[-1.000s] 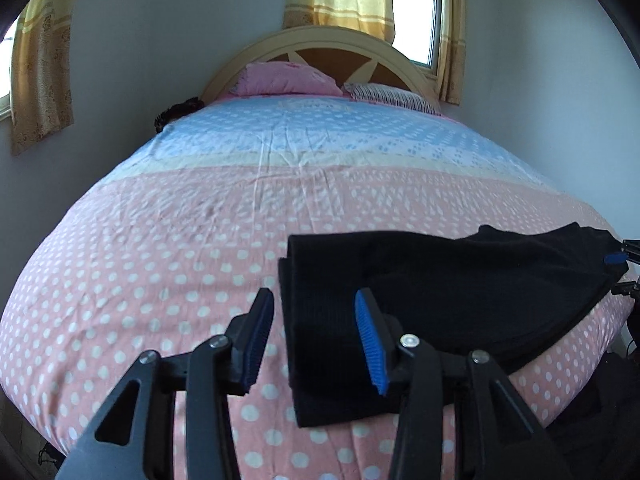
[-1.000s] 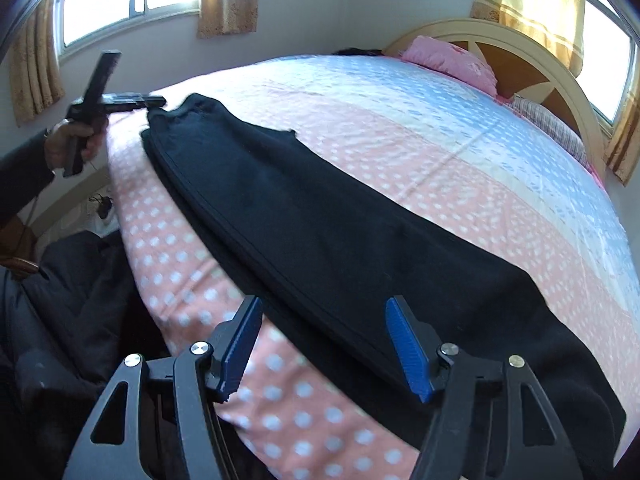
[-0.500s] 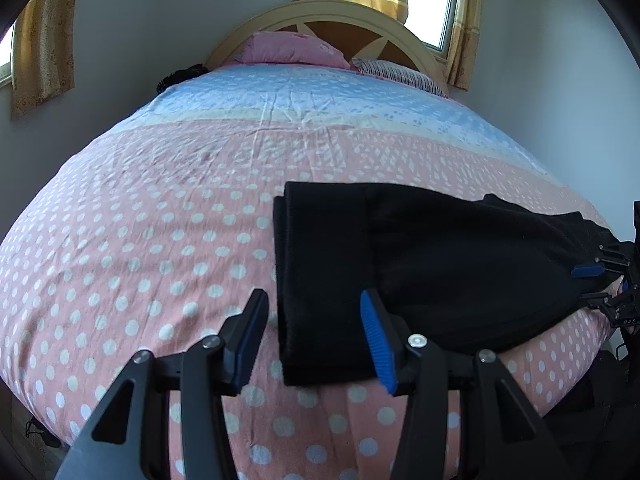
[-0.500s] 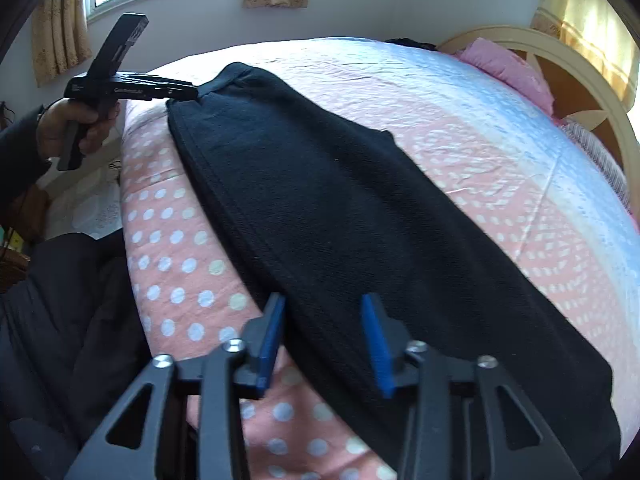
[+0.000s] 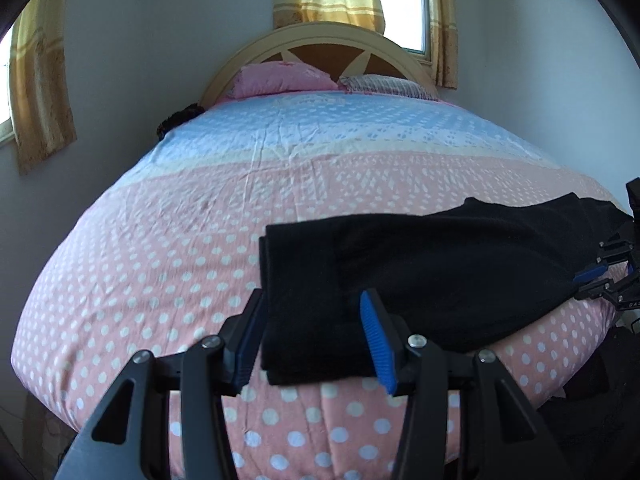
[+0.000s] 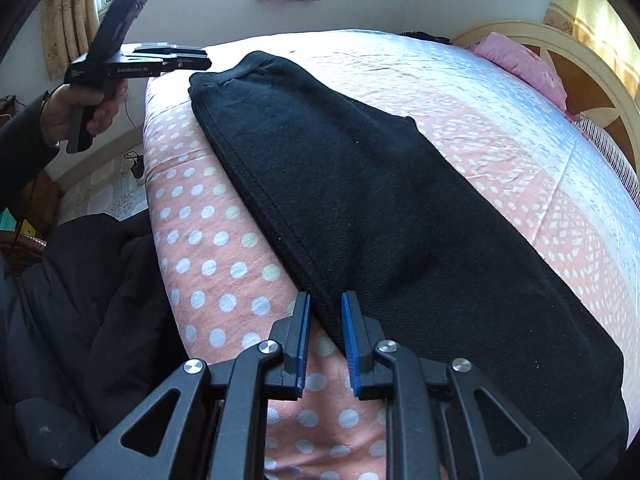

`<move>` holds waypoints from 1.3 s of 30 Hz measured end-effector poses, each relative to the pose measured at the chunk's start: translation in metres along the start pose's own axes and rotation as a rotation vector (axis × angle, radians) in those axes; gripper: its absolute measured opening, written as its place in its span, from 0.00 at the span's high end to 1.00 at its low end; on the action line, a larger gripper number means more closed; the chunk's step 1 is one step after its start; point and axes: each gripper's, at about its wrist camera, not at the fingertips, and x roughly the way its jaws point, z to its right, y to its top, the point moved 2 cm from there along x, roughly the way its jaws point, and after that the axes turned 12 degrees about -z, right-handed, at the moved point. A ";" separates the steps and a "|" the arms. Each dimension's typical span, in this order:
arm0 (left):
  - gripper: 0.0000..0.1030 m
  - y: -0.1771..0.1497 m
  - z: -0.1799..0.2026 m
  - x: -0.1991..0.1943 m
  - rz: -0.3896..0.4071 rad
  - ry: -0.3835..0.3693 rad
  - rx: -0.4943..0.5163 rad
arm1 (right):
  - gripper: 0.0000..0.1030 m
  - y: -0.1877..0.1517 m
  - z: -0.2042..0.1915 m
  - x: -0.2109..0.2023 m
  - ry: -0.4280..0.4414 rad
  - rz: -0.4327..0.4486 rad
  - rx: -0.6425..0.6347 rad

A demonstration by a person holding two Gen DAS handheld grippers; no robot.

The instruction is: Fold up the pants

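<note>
Black pants (image 5: 440, 264) lie folded lengthwise across the foot of the bed. One end of them shows between the fingers of my left gripper (image 5: 312, 340), which is open with its pads apart from the cloth. From the right wrist view, a hand holds this left gripper (image 6: 200, 62) level at the far end of the pants (image 6: 360, 184). My right gripper (image 6: 324, 320) has its jaws drawn narrow on the pants' seamed long edge. In the left wrist view the right gripper (image 5: 592, 280) pinches the far right end.
The bed (image 5: 160, 260) has a pink dotted cover, blue further back. A pink pillow (image 5: 280, 78) and a striped pillow (image 5: 384, 86) lean at the headboard. Dark clothing (image 6: 80, 300) lies beside the bed's edge. A wall runs close along the right.
The right gripper dropped to the pants' long edge and its jaws went from wide to narrow around the seam. The left gripper moved in over the pants' end, staying open.
</note>
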 end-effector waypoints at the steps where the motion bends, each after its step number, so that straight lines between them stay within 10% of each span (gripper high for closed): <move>1: 0.51 0.004 0.008 -0.004 0.012 -0.003 0.023 | 0.82 0.000 -0.001 0.000 -0.003 0.000 0.000; 11: 0.51 0.027 0.080 0.002 -0.015 -0.132 0.155 | 0.76 -0.030 0.036 -0.035 0.042 0.095 0.184; 14: 0.51 0.031 0.124 0.010 -0.023 -0.188 0.247 | 0.61 -0.054 0.060 -0.052 0.014 0.120 0.293; 25: 0.51 0.044 0.278 0.029 -0.057 -0.400 0.526 | 0.61 -0.175 0.143 -0.117 -0.092 0.241 0.759; 39: 0.57 0.043 0.369 0.039 -0.123 -0.451 0.684 | 0.61 -0.278 0.197 -0.153 -0.162 0.378 1.093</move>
